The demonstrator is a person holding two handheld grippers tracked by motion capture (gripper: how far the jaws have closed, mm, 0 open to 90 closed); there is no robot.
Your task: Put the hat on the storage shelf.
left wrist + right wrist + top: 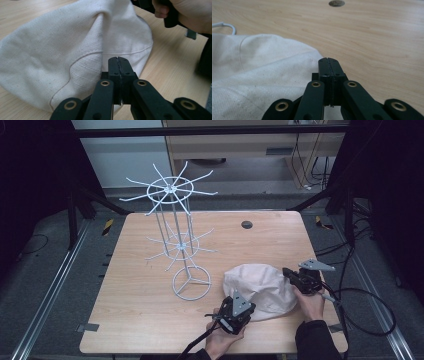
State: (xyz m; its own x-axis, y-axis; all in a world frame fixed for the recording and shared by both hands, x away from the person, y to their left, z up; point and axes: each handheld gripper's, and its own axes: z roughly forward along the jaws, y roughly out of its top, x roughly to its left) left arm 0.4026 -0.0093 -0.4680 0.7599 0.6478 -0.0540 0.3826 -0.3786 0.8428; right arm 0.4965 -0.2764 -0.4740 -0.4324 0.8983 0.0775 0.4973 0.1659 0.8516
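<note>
Wooden table [140, 295]: both my grippers, left gripper [119, 62] and right gripper [328, 63], jaws together, empty, flank cream hat [260, 287]; wire rack [175, 235] at ten o'clock. Next, I judge: open, pinch brim.

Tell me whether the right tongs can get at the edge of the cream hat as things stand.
Probably yes. The right tongs sit shut right beside the cream hat, at its right edge, with only bare table around them. They would have to open first.
</note>
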